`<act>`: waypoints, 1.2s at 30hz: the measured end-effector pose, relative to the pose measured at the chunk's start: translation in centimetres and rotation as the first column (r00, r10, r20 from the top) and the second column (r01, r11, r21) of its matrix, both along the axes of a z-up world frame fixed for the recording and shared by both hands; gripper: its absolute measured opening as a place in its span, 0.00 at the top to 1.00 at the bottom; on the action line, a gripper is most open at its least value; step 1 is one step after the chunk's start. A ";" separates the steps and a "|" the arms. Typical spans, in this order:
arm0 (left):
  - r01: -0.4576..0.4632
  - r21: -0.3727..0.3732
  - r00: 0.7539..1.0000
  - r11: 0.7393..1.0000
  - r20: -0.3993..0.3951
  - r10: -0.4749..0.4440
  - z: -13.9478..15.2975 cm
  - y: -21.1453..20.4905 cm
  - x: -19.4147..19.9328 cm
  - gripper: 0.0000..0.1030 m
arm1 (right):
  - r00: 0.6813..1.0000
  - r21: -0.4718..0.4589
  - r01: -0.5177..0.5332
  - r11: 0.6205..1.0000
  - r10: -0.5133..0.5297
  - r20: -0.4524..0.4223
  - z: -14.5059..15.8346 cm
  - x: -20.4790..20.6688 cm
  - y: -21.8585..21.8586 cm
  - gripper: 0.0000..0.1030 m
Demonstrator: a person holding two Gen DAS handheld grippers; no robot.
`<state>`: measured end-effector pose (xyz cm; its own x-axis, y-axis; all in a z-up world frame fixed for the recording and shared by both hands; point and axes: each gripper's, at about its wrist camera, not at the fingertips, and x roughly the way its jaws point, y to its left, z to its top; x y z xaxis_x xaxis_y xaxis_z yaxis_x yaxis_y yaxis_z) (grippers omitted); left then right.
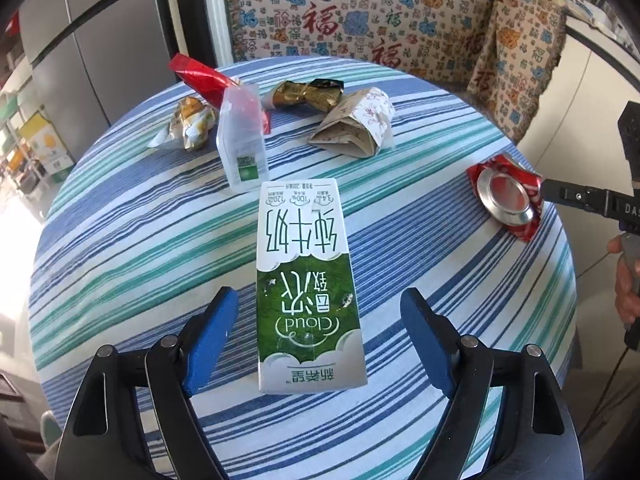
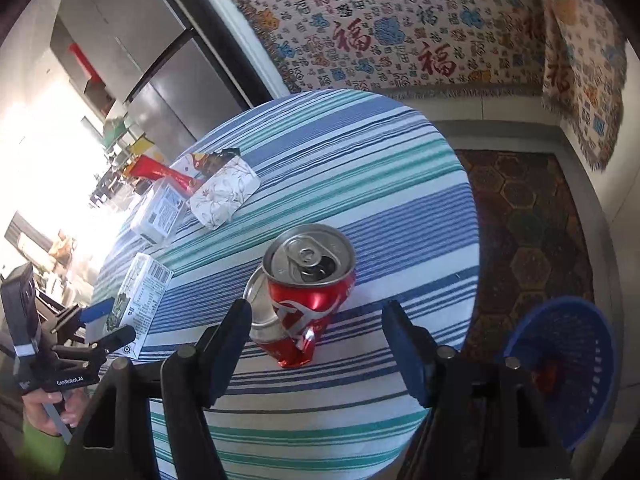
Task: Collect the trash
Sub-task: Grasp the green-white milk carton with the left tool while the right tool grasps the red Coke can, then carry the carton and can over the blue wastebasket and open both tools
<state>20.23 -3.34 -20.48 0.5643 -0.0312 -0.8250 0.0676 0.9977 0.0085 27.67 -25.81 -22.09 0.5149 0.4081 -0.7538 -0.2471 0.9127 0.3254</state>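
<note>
While both grippers hang over the round striped tabletop [image 1: 120, 240], nothing is clamped in either.
Left gripper [image 1: 316, 320]: jaws wide apart, one blue pad on each side of the milk carton [image 1: 306, 280], neither pad touching it.
Milk carton: lies flat between the left jaws, green end nearest them, white end pointing away.
Clear plastic bottle [image 1: 242, 140]: stands just beyond the carton's far end, ahead of the left jaws.
Beyond the bottle: a red wrapper [image 1: 200, 76], a crumpled yellowish wrapper [image 1: 188, 122] to its left, a gold and dark foil wrapper [image 1: 306, 92] and a folded floral paper pack [image 1: 356, 124] to its right.
Right gripper [image 2: 314, 328]: jaws wide apart, straddling the crushed red can [image 2: 304, 292] without touching it.
Crushed red can: dented and bent, its opened top tilted up toward the camera, just ahead of the right jaws; from the left wrist it shows well to the right of the left jaws, near the tabletop edge.
Blue plastic basket [image 2: 560, 368]: on the floor, right of the right jaws, below the tabletop edge.
Backdrop: a patterned cloth [image 1: 360, 12] with red characters hangs behind the tabletop.
</note>
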 end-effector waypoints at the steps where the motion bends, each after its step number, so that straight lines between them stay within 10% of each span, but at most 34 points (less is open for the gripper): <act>1: -0.001 0.010 1.000 1.000 -0.012 0.001 -0.3 -0.1 0.4 0.18 | 1.000 -0.023 -0.001 1.000 0.002 0.005 -0.2 0.1 0.2 0.26; 6: -0.013 0.065 1.000 0.998 -0.008 0.013 -0.6 -0.2 1.4 0.20 | 1.000 0.007 0.029 1.000 -0.029 -0.011 -1.0 2.0 0.5 0.33; 8: -0.016 0.054 1.000 0.998 -0.009 0.016 -0.6 0.2 1.4 0.51 | 0.999 0.010 0.038 0.999 -0.038 -0.018 -1.1 2.4 0.8 0.48; 21: -0.009 -0.073 0.999 0.997 0.045 0.012 1.9 -0.5 -0.2 0.53 | 0.995 -0.035 0.029 0.999 -0.026 0.092 2.2 -1.7 -0.1 0.49; 36: 0.229 -0.163 0.972 0.960 0.086 -0.217 4.4 -15.6 2.2 0.53 | 0.942 0.000 0.306 0.952 -0.303 0.142 4.3 -5.4 -12.5 0.48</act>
<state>22.41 -18.90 -16.09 0.5808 -0.2992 -0.7570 0.2935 0.9444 -0.1481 22.25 -38.34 -17.81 0.7120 0.1999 -0.6731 0.0028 0.9578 0.2875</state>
